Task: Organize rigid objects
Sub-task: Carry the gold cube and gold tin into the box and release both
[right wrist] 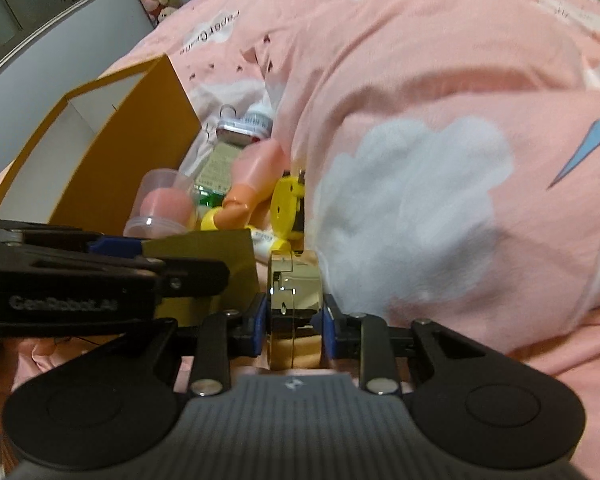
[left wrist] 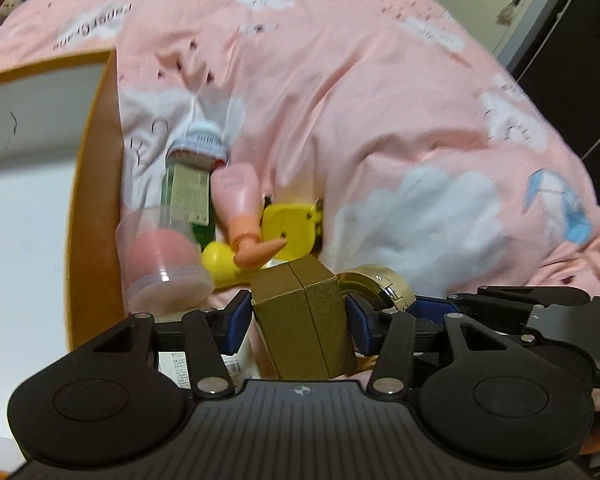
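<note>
Left gripper (left wrist: pixel 300 312) clamps the gold box (left wrist: pixel 300 320), right gripper (right wrist: pixel 294 320) pinches the gold compact (right wrist: pixel 294 292); next, carrying both to the orange bin (right wrist: pixel 112 152) ahead-left.

Black tongs (left wrist: pixel 300 320), blue pads (left wrist: pixel 236 320), silver rivets, ribbed housing.

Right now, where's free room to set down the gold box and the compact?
Free: inside the orange-walled box, its white floor bare where visible; the pink duvet right of the yellow case. Crowded: the strip between that wall and the case, holding the clear cup, green bottle and pink doll leg.
</note>
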{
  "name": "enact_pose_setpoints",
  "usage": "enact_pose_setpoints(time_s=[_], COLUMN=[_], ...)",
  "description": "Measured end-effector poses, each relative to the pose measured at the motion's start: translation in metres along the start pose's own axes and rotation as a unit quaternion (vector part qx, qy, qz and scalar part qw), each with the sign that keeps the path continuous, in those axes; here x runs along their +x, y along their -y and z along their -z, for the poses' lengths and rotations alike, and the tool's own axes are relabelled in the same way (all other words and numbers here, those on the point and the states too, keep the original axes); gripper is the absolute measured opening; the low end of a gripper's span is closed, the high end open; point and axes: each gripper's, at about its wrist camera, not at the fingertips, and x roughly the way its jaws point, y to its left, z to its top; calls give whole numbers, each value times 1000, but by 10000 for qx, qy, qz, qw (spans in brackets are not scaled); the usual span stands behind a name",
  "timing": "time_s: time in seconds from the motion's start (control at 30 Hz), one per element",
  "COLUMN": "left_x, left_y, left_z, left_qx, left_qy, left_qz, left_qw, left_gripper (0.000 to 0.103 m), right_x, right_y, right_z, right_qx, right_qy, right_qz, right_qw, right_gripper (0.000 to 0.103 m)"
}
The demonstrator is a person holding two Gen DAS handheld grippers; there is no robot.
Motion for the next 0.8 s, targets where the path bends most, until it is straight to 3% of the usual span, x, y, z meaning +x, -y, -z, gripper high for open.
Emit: enact_pose_setpoints(time_s=[0.13,0.37,0.6,0.8], left_x=[-24,-77,-124,-139], left_y=[-1,-17,-54,-96], left_z=[-2,-6,-9,-10], left_qx=[-10,26,-20,-142], left_qy=[243,686,1001,893], left_qz=[168,269,-37,-411], left_qw=[9996,9973,9950,9951], left_gripper=[58,58,58,58], right_x=[-20,-57,-75,-68], right_y=[-6,-34,-84,-136], right_z=[-3,-19,-43,-58], right_qx=[-57,-246,-630,-903], right_qy=[232,687,962,947], right_qz=[116,-39,-378,-893], right_qw=[9996,9973,9926,9874], right_gripper=[27,27,27,27])
